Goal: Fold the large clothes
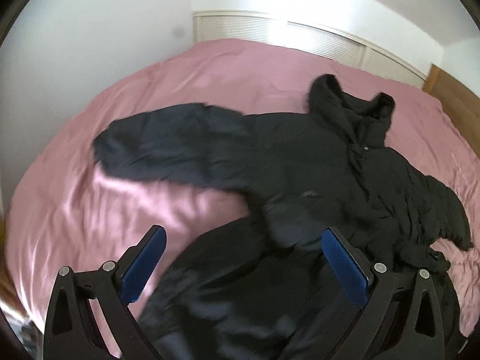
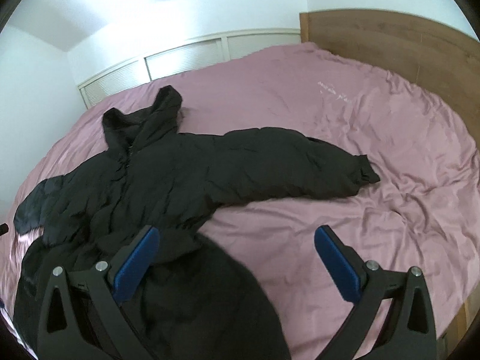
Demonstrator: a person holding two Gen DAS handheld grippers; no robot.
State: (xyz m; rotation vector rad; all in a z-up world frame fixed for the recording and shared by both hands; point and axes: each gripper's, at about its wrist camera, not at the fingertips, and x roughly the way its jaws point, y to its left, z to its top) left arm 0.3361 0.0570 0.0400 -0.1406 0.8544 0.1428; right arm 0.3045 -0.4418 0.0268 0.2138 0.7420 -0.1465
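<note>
The left wrist view looks forward and down between its fingers (image 1: 150, 258) from above the near edge of the bed (image 1: 210, 69), close over the coat (image 1: 300, 165); the right wrist view does likewise from further right, facing the headboard (image 2: 405, 42) side; both share the coat (image 2: 150, 174), the bed (image 2: 390, 150) and the slatted doors (image 1: 300, 36) beyond (image 2: 180, 57).

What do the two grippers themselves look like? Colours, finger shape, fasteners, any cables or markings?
Both look identical. The left gripper and right gripper each have two matte black fingers with triangular cut-outs and flat blue pads on the inner faces. Round silver fasteners sit at the linkage joints. No cables, labels or sleeves are visible in either wrist view.
</note>
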